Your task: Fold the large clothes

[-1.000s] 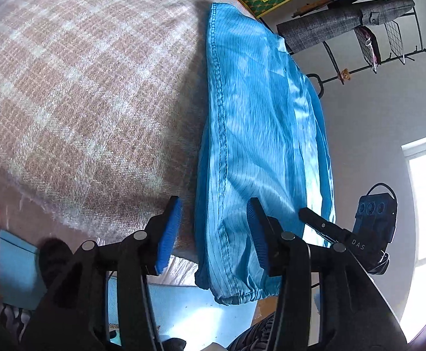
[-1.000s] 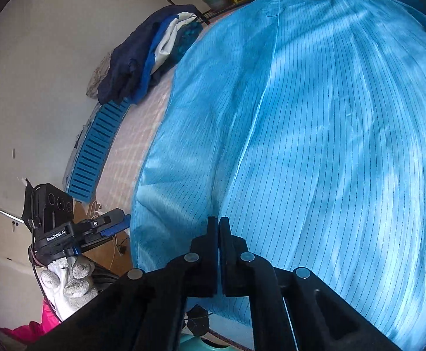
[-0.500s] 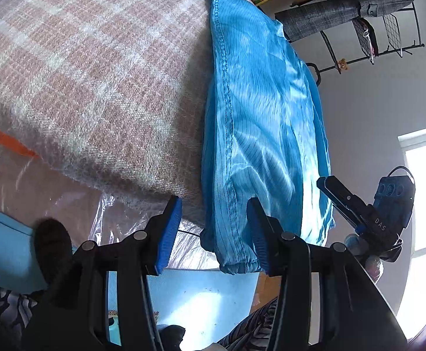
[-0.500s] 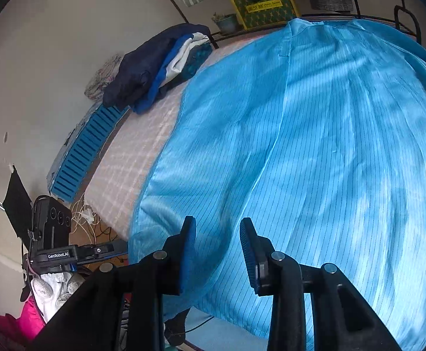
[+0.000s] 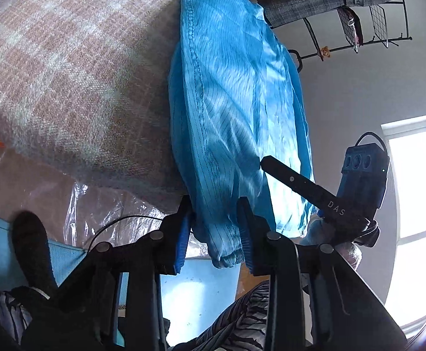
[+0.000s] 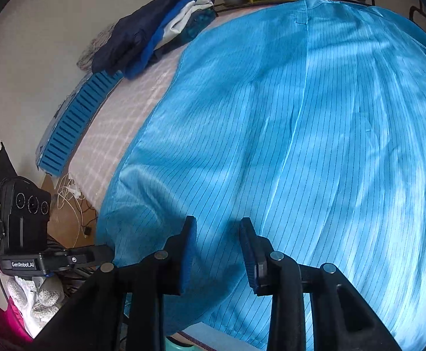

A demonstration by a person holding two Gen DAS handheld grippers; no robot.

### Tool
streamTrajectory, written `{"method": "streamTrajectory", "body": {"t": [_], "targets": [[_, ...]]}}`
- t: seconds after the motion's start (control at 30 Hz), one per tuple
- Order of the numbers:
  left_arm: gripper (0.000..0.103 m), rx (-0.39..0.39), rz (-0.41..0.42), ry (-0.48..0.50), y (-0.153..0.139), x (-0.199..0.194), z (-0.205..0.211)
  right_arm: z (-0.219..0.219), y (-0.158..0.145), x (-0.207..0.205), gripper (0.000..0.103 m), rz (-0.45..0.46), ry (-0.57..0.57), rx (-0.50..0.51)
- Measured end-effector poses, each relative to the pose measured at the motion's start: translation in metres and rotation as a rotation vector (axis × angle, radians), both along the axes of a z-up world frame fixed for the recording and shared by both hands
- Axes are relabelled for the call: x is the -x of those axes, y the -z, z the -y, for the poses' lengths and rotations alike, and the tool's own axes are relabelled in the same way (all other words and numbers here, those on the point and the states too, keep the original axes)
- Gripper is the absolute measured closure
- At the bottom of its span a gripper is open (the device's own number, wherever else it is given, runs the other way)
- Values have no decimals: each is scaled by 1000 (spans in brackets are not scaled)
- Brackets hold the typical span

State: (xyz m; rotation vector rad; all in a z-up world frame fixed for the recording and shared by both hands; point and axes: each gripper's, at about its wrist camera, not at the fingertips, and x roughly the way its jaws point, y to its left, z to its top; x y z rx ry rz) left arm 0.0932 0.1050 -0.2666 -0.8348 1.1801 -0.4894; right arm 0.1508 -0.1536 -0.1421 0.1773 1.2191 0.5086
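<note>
A: Where's the left claw [image 5: 214, 231]?
B: Low centre, jaws wide, straddling the garment's [image 5: 227, 111] hanging cuff at the bed [image 5: 66, 67] edge.
A: The right claw [image 6: 218, 251]?
B: Wide too, holding nothing, level over the garment [image 6: 300, 146], which fills the frame.

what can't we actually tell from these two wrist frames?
- Left wrist view: whether the left gripper touches the blue garment's cuff; the cloth hangs between open jaws.
- Right wrist view: the garment's right side, cut off by the frame edge; its near hem, hidden behind the right gripper.
- Both views: the garment's full shape and what lies under it.
</note>
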Motion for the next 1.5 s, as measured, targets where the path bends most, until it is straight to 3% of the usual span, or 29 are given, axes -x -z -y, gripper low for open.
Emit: {"method": "streamTrajectory", "body": {"t": [0.13, 0.23, 0.27, 0.3, 0.43, 0.53, 0.57, 0.7, 0.87, 1.03, 1.13, 1.23, 1.3, 1.5], "targets": [[73, -52, 13, -17, -3, -5, 0, -1, 4, -1, 70, -14, -5, 8], [73, -24, -15, -37, 7, -13, 2, -3, 4, -3, 70, -25, -11, 17], [75, -36, -5, -31, 5, -15, 4, -4, 4, -3, 70, -30, -18, 23], [97, -56, 15, -21, 1, -14, 6, -6, 3, -4, 69, -39, -29, 33], [100, -98, 97, 0, -17, -11, 18, -9, -16, -16, 68, -56, -56, 42], [100, -118, 150, 17, -32, -11, 27, -13, -46, -35, 47, -13, -52, 30], [100, -124, 163, 20, -36, -11, 30, -17, -55, -43, 35, 2, -54, 28], [100, -140, 204, 46, -48, -14, 42, -46, -76, -78, 32, 26, -91, 41], [101, -131, 211, 67, -50, -20, 53, -98, -65, -113, 33, -28, -171, 84], [101, -141, 222, 81, -52, -25, 64, -153, -32, -126, 33, -38, -255, 252], [101, -157, 225, 90, -52, -27, 69, -167, -11, -134, 43, -53, -264, 342], [102, -168, 220, 92, -51, -29, 72, -167, 5, -141, 81, -75, -257, 382], [102, -184, 220, 97, -51, -31, 76, -162, 8, -145, 102, -71, -252, 375], [102, -264, 268, 142, -66, -37, 99, -124, -16, -154, 103, -38, -160, 184]]}}
